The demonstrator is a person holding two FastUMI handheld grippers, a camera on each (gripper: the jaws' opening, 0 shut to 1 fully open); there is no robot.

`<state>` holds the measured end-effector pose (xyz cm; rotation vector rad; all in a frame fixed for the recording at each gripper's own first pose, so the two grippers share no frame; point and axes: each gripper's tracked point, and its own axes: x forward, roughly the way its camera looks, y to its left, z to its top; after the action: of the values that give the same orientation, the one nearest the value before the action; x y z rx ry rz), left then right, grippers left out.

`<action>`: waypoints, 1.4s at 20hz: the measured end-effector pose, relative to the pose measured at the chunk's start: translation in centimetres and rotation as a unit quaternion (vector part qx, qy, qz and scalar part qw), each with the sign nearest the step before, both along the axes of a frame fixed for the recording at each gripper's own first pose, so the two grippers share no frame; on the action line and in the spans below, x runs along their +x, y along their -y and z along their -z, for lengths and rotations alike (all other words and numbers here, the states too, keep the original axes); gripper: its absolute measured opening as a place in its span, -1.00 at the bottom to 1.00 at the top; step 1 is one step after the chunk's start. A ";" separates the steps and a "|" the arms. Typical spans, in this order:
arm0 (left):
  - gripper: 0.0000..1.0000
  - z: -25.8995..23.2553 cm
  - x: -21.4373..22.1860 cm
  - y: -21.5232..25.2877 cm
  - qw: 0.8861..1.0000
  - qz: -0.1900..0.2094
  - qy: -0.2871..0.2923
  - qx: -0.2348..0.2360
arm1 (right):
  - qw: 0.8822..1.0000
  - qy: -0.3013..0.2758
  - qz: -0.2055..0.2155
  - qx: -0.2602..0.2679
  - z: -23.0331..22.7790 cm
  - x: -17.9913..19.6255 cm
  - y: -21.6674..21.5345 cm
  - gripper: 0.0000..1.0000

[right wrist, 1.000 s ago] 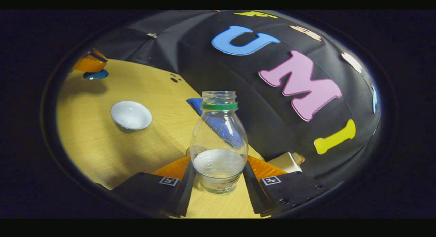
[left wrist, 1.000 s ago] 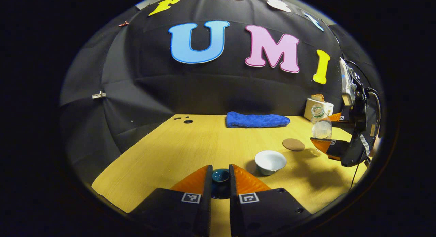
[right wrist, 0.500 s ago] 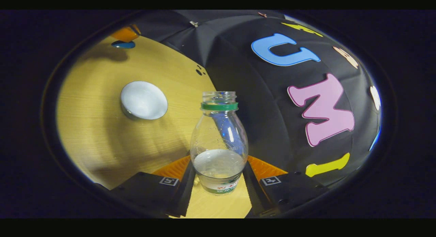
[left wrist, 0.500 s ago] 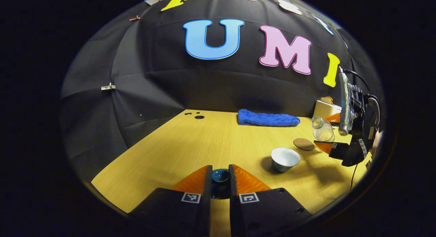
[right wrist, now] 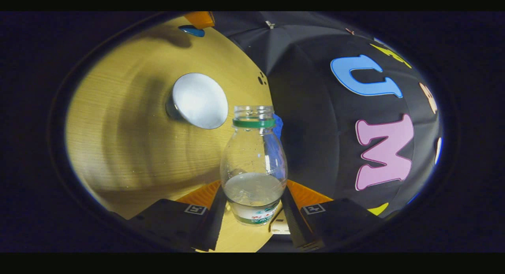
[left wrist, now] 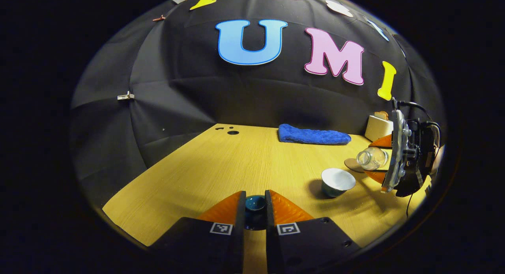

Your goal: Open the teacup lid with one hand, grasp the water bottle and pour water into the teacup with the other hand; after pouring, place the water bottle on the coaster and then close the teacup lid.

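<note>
1. The left tool [left wrist: 255, 206] is clenched on the dark blue teacup lid [left wrist: 255, 203], both fingers pressing its sides, held low over the tabletop [left wrist: 221, 163]. The left gripper view gives no way to tell whether the lid touches the wood.

2. From the left tool, the open teacup [left wrist: 337, 181] lies ahead and well off to the right, standing upright on the tabletop with its white inside showing.

3. Just beyond the teacup, and a little farther right, the round brown coaster [left wrist: 351, 164] lies flat, partly covered by the water bottle [left wrist: 371, 158].

4. The right tool [right wrist: 252, 205] grasps the water bottle around its lower body, both fingers on it. In the left gripper view the bottle's long axis is close to level, its open mouth pointing left toward the teacup and held above and just right of the rim.

5. The coming move turns on this gap: the mouth seems not yet over the cup. I judge that the right tool, much the nearer, must carry the mouth a little further over the bowl while tipping.

6. The right gripper view adds the water level, low in the bottle [right wrist: 253, 163], and puts the teacup [right wrist: 199, 100] up and left of the neck. The left gripper view adds the tilt and height.
</note>
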<state>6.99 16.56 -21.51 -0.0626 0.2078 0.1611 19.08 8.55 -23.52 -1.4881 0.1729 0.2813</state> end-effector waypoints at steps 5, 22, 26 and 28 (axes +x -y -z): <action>-0.47 1.0 -0.4 -1.0 1.000 -0.008 -0.006 -0.003 | 0.999 0.002 -0.015 -0.033 0.3 0.2 -0.7 0.45; -0.47 1.8 0.5 -0.2 1.000 0.005 -0.010 -0.012 | 0.989 0.018 -0.081 -0.126 -0.1 1.7 -2.1 0.45; -0.47 2.0 0.4 0.0 1.000 0.006 -0.012 -0.021 | 0.986 0.026 -0.085 -0.139 -0.9 2.4 -2.2 0.44; -0.54 2.2 0.2 0.0 1.000 0.005 -0.013 -0.023 | 0.985 0.025 -0.087 -0.144 -1.1 2.6 -2.3 0.44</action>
<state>7.21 16.60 -23.74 -0.1052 0.2382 0.1479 21.65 10.83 -22.39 -1.7992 0.0436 0.3698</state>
